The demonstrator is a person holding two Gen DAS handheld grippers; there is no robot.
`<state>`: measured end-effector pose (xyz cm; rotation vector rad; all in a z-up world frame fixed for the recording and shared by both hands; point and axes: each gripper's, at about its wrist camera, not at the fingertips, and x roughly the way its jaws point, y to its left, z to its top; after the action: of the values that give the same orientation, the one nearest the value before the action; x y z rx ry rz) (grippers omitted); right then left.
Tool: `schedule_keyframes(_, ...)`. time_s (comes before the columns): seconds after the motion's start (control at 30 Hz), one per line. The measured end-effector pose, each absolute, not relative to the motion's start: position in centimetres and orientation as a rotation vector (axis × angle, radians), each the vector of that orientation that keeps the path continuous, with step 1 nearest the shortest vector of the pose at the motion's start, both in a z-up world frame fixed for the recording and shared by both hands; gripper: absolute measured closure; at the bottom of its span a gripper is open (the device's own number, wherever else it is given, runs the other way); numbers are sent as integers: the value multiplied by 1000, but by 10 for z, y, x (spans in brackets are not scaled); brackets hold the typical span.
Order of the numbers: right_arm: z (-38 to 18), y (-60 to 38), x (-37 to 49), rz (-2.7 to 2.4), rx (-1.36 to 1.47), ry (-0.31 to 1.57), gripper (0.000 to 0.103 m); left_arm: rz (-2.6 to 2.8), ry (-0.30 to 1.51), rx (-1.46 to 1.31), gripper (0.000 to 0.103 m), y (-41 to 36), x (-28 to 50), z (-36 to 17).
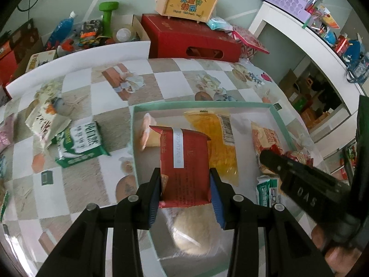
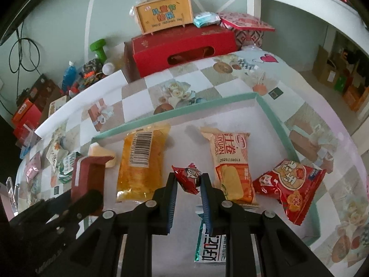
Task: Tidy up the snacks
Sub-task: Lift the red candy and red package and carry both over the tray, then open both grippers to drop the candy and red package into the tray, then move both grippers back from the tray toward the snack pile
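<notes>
Two hand-held black grippers with blue pads work over a shallow white box with a mint-green rim (image 2: 180,110) that sits on a checked, flower-printed tablecloth (image 1: 96,120). The left gripper (image 1: 185,191) has its jaws clamped on a flat dark-red snack packet with a white date strip (image 1: 184,161), held above the tray's near left part. The right gripper (image 2: 188,198) has its jaws drawn close on a small red wrapped candy with a cartoon face (image 2: 188,177), held above the tray floor.

Inside the tray lie a clear yellow packet with a barcode (image 2: 138,161), an orange-and-cream roll packet (image 2: 233,166), a large red crinkled snack bag (image 2: 290,184) against the right wall, a pale wedge-shaped packet (image 2: 101,154) near the far left corner, a round pale bun in clear wrap (image 1: 196,230) and a green-and-white packet (image 2: 207,247) under the right gripper.

Outside the tray, on the cloth to the left, rest a green-and-white snack pack (image 1: 80,145) and a cream patterned packet (image 1: 46,124), touching each other. Beyond the table stand a red carton (image 1: 191,39) topped by a tan carry box (image 1: 186,2).
</notes>
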<state>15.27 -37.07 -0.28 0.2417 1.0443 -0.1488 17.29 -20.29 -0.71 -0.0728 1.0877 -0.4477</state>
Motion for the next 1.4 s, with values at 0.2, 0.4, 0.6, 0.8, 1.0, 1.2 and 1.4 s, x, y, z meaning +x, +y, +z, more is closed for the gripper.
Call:
schedule_keyframes(0.2,-7,-374,154,-146,240,1058,78,-452,1089,-76,60,-212,179,-9)
schedule_keyframes(0.4,-6,-375,154,-147,239,1059,78,-433,1086,-88,46,-208,176,-3)
schedule_keyframes(0.6,-7,-374,155,-146,233,1073,44,-378,1092,-105,34,-192,170,1)
schedule_keyframes(0.8,-6,-366,156,-129,202,1075,33,-301,1097,-124,24,-172,173,-1)
schedule_keyframes(1.0,-8,-364,157,-108,210,1079,15,-206,1095,-139,7,-153,175,-11)
schedule_keyframes(1.2,-5,-356,158,-92,173,1060,0,-111,1052,-102,5,-139,174,-13)
schedule_keyframes(1.4,-2,-356,158,-103,158,1033,0,-98,1040,-111,5,-130,172,-14)
